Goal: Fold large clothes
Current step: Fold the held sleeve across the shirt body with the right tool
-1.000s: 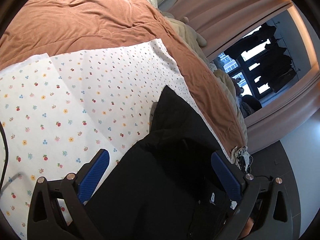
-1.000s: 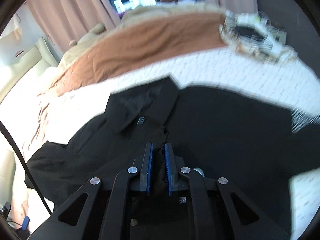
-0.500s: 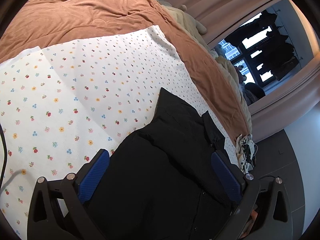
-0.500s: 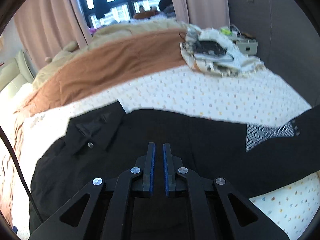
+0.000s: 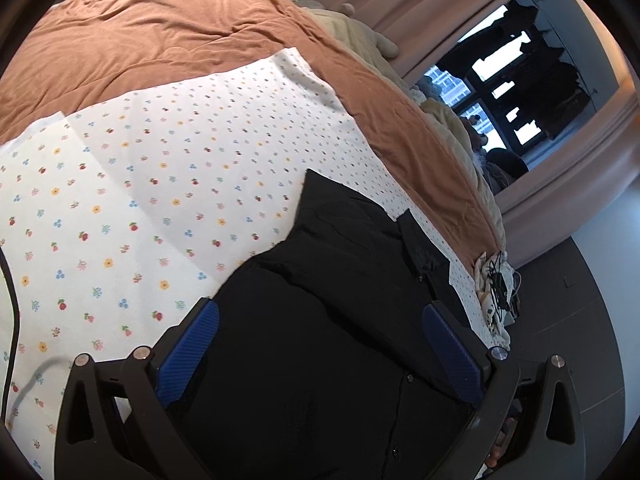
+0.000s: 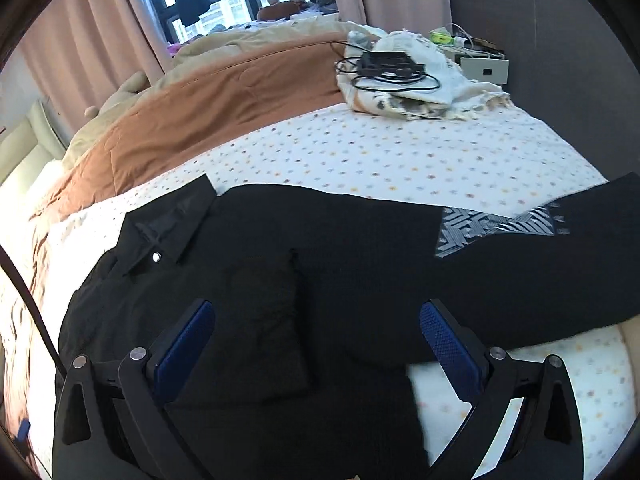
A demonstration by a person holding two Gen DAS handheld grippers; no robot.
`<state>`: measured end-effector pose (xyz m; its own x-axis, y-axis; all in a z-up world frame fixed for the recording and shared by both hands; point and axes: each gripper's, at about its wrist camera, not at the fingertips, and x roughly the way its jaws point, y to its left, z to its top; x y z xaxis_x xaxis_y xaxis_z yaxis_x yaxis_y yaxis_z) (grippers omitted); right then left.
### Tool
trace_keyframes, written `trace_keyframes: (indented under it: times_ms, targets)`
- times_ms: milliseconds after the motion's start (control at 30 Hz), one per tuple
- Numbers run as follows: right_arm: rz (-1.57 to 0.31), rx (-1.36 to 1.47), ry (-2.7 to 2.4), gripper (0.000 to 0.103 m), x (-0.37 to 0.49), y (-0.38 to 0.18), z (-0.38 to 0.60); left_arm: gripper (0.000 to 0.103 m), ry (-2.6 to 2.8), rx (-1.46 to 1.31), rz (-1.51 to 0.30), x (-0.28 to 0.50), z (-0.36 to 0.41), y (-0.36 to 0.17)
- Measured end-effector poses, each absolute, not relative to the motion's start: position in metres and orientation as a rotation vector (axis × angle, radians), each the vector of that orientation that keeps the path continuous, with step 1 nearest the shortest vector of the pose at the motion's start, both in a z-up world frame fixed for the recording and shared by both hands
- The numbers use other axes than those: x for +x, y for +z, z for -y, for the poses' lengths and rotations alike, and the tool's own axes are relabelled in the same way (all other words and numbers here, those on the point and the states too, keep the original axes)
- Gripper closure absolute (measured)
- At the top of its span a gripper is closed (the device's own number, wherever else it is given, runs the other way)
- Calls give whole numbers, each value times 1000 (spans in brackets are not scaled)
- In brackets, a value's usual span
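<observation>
The left gripper [image 5: 320, 344] hangs with its fingers spread wide and gripping nothing, over the black shirt [image 5: 320, 320] lying flat on the flowered sheet [image 5: 120, 200] of the bed. The right gripper [image 6: 316, 340] is opening, fingers apart above the same shirt [image 6: 320, 248], not pinching it.

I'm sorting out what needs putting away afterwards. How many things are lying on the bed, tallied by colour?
Black: 2, the black shirt and the black charger with its cable
Orange-brown: 1, the blanket
White with coloured dots: 1, the floral sheet
Cream: 2, the crumpled cloth under the charger and the beige blanket along the far side
Total: 6
</observation>
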<state>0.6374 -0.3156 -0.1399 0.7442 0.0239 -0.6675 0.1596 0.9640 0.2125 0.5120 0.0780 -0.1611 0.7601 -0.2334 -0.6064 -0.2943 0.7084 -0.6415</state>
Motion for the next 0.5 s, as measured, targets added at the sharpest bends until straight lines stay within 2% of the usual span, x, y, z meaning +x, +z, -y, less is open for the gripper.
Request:
trace_keyframes:
  times_ms: [500]
  targets:
    - [-652,487,-232,3,515,-148,437,0,-106,-688,-743,517,-24,-147]
